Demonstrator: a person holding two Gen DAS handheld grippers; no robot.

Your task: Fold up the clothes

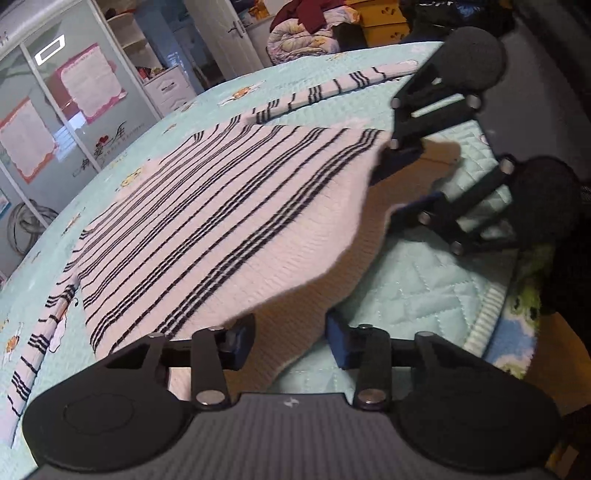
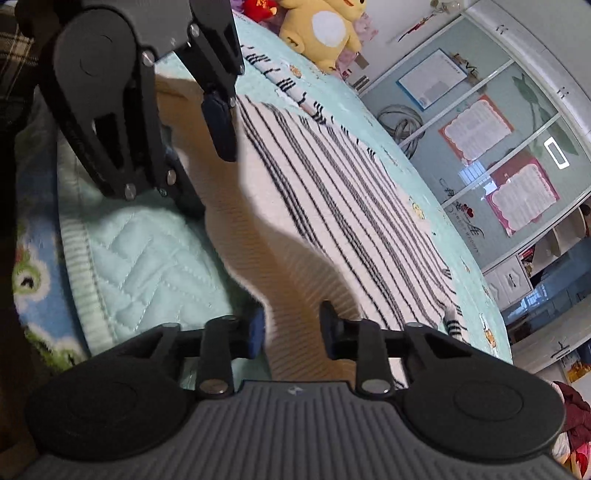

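A white sweater with dark stripes [image 1: 221,221] lies spread on a teal quilted bed [image 1: 424,288], one sleeve [image 1: 332,88] stretched out at the far side. Its near hem is raised off the quilt and shows its tan underside. My left gripper [image 1: 290,338] has its jaws around the hem, with a clear gap on one side. In the right wrist view the sweater [image 2: 332,184] runs away from my right gripper [image 2: 291,332], where a fold of hem fills the narrower gap between the jaws without looking squeezed. Each gripper shows in the other's view: the right gripper [image 1: 397,188] and the left gripper [image 2: 203,170].
The bed's edge with a frog-patterned blanket [image 2: 29,277] is close under both grippers. A yellow plush toy [image 2: 325,29] sits at the head of the bed. A wardrobe with glass sliding doors [image 1: 74,110] stands beyond the bed, and piled bedding [image 1: 306,33] lies behind.
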